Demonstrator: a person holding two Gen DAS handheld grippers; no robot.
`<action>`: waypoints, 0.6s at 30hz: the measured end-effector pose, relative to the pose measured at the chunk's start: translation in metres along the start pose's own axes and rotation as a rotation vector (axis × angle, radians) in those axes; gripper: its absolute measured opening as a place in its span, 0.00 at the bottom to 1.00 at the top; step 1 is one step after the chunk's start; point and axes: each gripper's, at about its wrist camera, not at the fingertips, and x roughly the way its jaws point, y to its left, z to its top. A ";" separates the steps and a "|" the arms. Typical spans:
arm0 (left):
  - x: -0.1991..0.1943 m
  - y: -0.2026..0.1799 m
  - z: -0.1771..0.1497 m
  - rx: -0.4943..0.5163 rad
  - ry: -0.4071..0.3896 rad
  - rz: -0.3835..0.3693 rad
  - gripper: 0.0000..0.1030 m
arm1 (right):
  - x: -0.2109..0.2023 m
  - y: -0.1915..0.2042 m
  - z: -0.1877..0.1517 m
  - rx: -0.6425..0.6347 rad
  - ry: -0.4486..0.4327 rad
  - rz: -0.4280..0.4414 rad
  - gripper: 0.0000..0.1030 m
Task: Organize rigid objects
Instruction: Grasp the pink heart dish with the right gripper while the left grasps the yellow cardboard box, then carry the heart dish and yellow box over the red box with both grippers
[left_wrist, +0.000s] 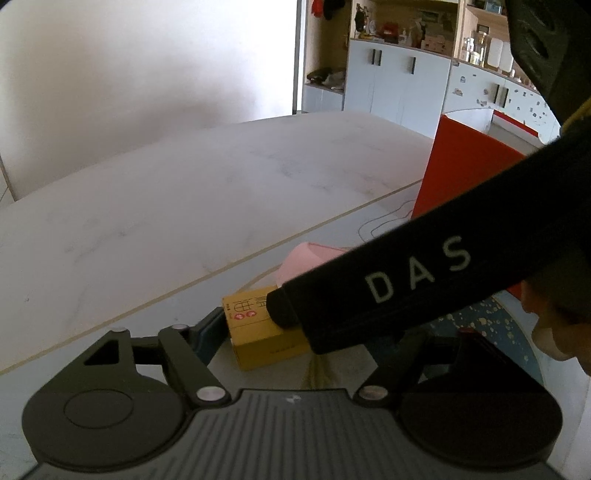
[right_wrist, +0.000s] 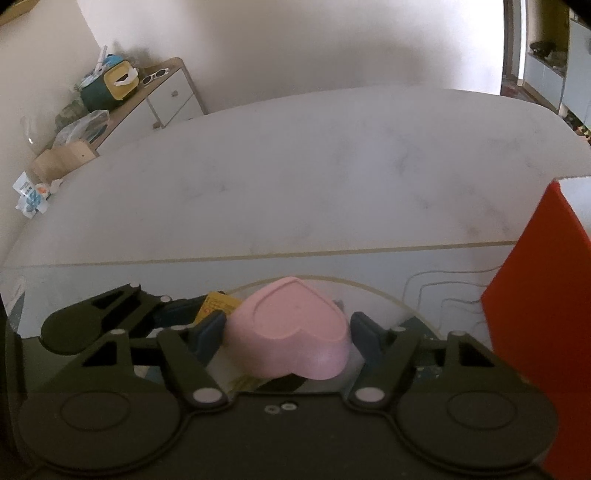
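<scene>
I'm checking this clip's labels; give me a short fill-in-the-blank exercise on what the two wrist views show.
1. The pink dish lying upside down between the right gripper fingers is shaped like a ____.
2. The small cardboard box in front of the left gripper is ____ in colour.
3. The tall box standing at the right edge of the table is ____.
4. The white letters on the black sleeve crossing the left wrist view read ____.

Missing words: heart; yellow; red; DAS
</scene>
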 end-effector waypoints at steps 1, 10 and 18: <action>0.001 0.000 0.001 -0.001 0.001 -0.001 0.74 | 0.000 0.001 0.000 0.002 -0.003 -0.004 0.71; -0.009 0.002 -0.002 -0.031 0.019 -0.007 0.74 | -0.026 -0.001 -0.001 0.028 -0.056 -0.025 0.71; -0.032 0.004 0.003 -0.070 0.019 -0.002 0.74 | -0.069 -0.004 -0.007 0.050 -0.105 -0.016 0.71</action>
